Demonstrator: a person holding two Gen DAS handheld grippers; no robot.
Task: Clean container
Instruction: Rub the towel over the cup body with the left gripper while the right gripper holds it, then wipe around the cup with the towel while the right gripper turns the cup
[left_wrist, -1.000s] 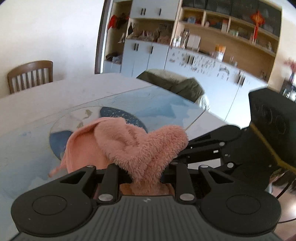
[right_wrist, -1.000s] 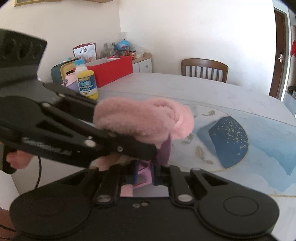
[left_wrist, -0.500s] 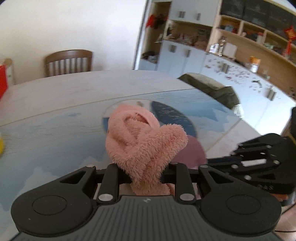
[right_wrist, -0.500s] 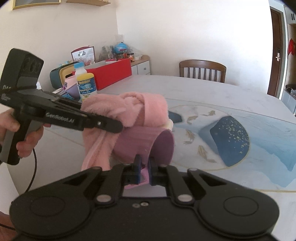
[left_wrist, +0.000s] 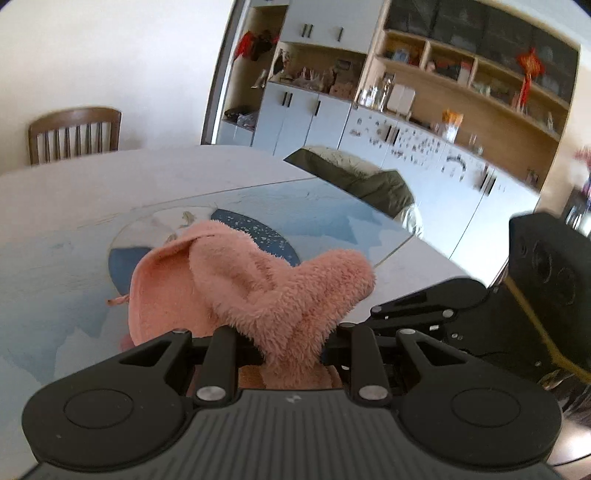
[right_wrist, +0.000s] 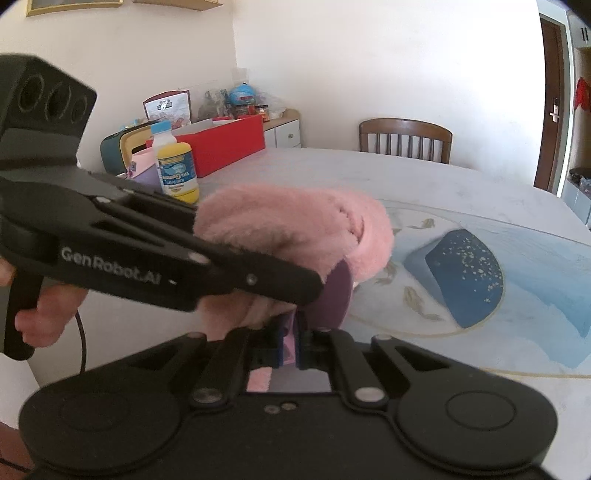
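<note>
Above the table (right_wrist: 461, 184), one purple cup (right_wrist: 334, 295) is pinched by its handle in the right gripper (right_wrist: 290, 341), whose jaws are nearly closed on it. One fluffy pink cloth (right_wrist: 295, 225) covers the cup's mouth. The left gripper (left_wrist: 291, 345) is squeezed tight on that cloth (left_wrist: 280, 295). White letters on the left gripper's side read "GenRobot.AI". A hand (right_wrist: 44, 314) holds its handle. Farther back stand one yellow bottle (right_wrist: 177, 170) with a blue label too small to read, one red box (right_wrist: 225, 144) and one wooden chair (right_wrist: 406, 140).
</note>
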